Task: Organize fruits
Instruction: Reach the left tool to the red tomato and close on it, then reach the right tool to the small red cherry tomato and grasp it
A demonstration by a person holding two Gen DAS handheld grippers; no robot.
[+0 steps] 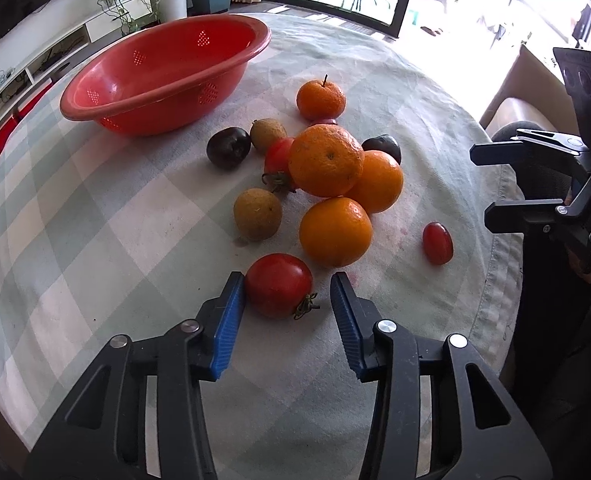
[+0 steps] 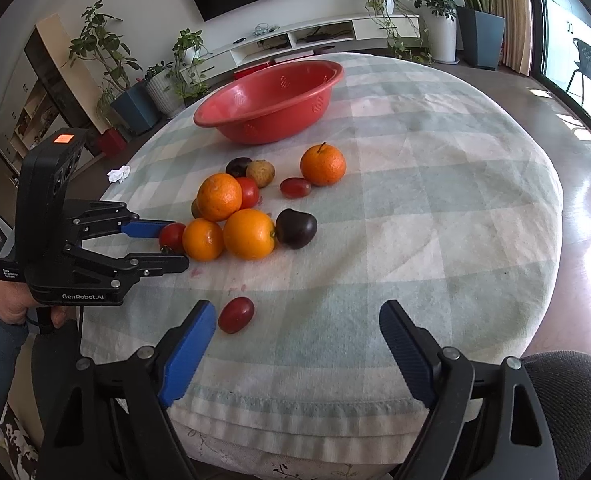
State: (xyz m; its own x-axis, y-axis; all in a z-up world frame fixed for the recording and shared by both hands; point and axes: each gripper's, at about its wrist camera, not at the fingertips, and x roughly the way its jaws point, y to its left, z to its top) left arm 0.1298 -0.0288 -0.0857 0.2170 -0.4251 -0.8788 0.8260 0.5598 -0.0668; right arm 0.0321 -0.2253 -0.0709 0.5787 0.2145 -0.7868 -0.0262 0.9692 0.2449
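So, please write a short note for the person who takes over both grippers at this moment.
Left gripper: around the red tomato nearest the table edge; one pad touches, the other shows a gap, so not gripped yet.
Right gripper: open, empty, beside a small red grape tomato.
Red basket: at the far side, nothing visible inside.
Fruit pile: oranges, tomatoes, dark plums and brown fruits, all on the checked cloth.
Done: nothing is sorted.
Left: probably move every fruit into the basket.

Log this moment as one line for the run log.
left gripper: around tomato, not clamped | right gripper: open, empty | red basket: empty
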